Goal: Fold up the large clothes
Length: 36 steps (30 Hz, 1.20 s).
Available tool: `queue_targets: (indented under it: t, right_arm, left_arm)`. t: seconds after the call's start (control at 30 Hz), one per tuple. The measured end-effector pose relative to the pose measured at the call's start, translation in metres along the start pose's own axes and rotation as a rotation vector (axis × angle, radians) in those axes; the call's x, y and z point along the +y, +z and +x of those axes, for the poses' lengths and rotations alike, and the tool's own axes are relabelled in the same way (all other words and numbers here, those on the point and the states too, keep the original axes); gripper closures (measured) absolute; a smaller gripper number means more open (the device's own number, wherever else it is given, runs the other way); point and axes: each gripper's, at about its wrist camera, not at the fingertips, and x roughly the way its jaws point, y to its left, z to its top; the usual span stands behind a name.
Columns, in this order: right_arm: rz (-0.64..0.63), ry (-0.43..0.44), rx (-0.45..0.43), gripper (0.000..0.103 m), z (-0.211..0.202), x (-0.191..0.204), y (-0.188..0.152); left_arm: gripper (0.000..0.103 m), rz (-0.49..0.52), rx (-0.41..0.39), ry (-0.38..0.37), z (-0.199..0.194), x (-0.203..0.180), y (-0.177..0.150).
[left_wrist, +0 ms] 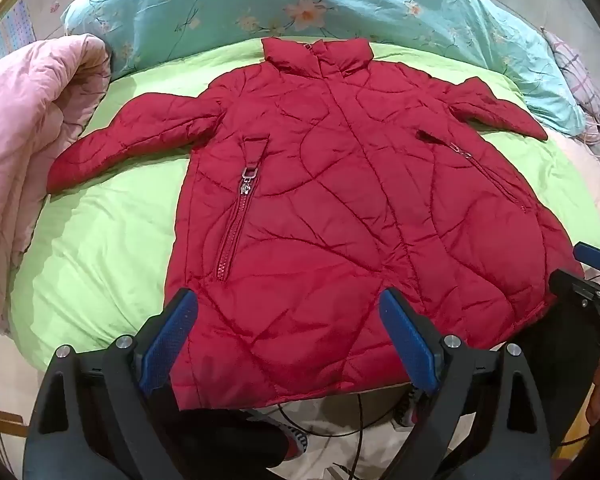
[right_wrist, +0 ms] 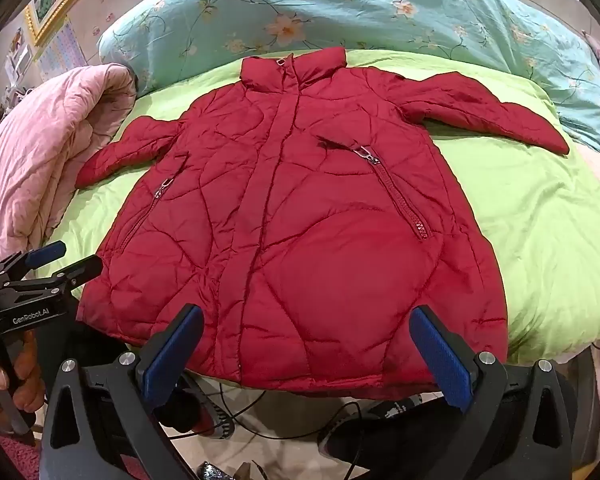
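A red quilted puffer jacket lies flat, front up and zipped, on a green sheet, collar at the far side, both sleeves spread out. It also shows in the right wrist view. My left gripper is open and empty, hovering over the jacket's near hem, left of centre. My right gripper is open and empty over the hem, right of centre. Each gripper shows at the edge of the other's view: the right one, the left one.
A rolled pink quilt lies at the left of the bed. A teal floral duvet is heaped along the far side. Below the bed's near edge are feet in slippers and dark cables on the floor.
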Motion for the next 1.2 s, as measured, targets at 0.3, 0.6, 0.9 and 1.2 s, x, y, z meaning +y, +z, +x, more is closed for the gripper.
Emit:
queue_targets:
  t: [0.3, 0.6, 0.9, 1.2]
  right_arm:
    - [-0.002, 0.006, -0.008, 0.0, 0.003, -0.001, 0.0002]
    - [-0.003, 0.009, -0.006, 0.0, 0.0039, 0.001, -0.0004]
    - [-0.001, 0.009, -0.005, 0.0, 0.0046, 0.0014, 0.0005]
    - [-0.003, 0.009, -0.004, 0.0, 0.005, 0.0018, 0.0005]
  left_arm:
    - [0.01, -0.003, -0.015, -0.004, -0.0027, 0.0004, 0.0024]
    - [0.01, -0.001, -0.02, -0.004, -0.0065, -0.0032, 0.0052]
    - [0.01, -0.001, -0.022, -0.009, -0.0071, -0.0041, 0.0059]
    - [0.01, 0.0, -0.005, -0.01, -0.0065, -0.0048, 0.0063]
